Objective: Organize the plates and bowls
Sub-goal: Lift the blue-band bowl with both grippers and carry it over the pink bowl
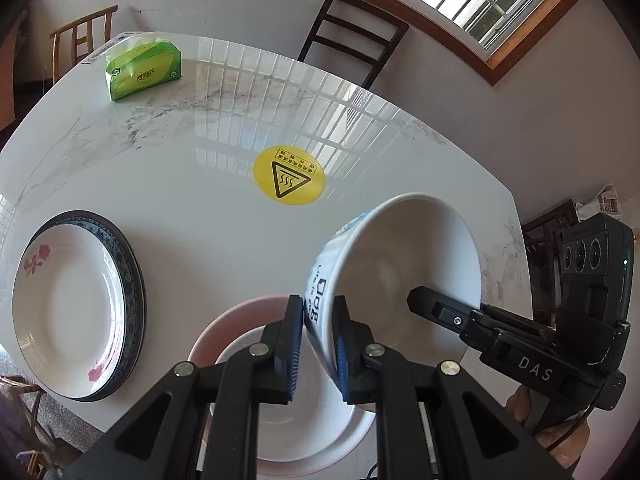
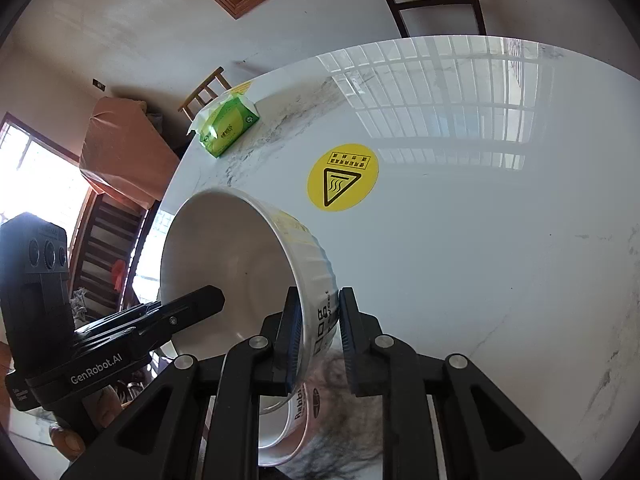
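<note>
- Left wrist view: my left gripper (image 1: 318, 340) is clenched on the rim of the white bowl (image 1: 404, 264); my right gripper (image 2: 318, 340) clamps the opposite rim, and the bowl hangs tilted above the tabletop (image 1: 200, 184).
- Under it, at the near edge, waits a pink-rimmed bowl (image 1: 240, 320); I judge the lifted one must be nested there.
- Plates (image 1: 76, 300) look already stacked near the left edge: I count two, maybe more.
- Bowls: two. Also one tissue pack (image 1: 142, 66) at the far corner, one yellow sticker (image 1: 289, 174).
</note>
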Available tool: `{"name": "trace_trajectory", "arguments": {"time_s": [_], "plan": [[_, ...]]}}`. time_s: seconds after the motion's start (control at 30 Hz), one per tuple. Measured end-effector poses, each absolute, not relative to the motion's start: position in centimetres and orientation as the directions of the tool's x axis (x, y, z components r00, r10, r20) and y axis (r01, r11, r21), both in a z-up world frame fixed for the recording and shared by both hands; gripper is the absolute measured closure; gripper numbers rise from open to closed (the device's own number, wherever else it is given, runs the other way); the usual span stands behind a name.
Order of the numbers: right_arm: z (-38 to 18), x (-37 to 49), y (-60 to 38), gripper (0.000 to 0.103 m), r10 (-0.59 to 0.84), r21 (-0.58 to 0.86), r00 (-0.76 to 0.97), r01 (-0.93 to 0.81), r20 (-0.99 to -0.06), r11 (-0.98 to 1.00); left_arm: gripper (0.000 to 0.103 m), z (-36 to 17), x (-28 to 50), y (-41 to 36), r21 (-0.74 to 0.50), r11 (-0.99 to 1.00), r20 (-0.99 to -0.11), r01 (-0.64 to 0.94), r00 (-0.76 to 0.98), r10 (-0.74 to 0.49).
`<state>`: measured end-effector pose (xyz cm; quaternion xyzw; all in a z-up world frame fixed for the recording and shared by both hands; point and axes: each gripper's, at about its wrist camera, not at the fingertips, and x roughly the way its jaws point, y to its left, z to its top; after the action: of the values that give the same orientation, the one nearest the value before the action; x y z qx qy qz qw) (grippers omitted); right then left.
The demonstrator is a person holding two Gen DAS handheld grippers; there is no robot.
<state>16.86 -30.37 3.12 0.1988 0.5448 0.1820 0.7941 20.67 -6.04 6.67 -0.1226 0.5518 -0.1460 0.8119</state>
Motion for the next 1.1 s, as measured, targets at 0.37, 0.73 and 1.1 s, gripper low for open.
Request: {"name": "trace_trajectory", "arguments": {"time_s": [0.37, 0.73, 1.1], "plan": [[4.7, 11.1, -26.7, 0.085, 0.502, 0.486, 0.331, -0.136, -0.799, 0.863, 0.088, 6.3, 15.6, -3.1, -0.351, 0.933, -0.871, 0.079, 0.338, -0.356], [4.0, 8.9, -24.6, 0.085, 0.469, 0.447, 0.306, -0.143, -0.829, 0.883, 0.088, 4.6, 14.0, -1.9, -0.354, 0.934, -0.885, 0.055, 0.304, -0.353], [2.9, 8.7, -24.5, 0.085, 0.467, 0.453, 0.267, -0.117, -0.843, 0.884, 0.088, 3.4, 14.2, -1.8, -0.348, 0.937, -0.899, 0.038, 0.268, -0.345]]}}
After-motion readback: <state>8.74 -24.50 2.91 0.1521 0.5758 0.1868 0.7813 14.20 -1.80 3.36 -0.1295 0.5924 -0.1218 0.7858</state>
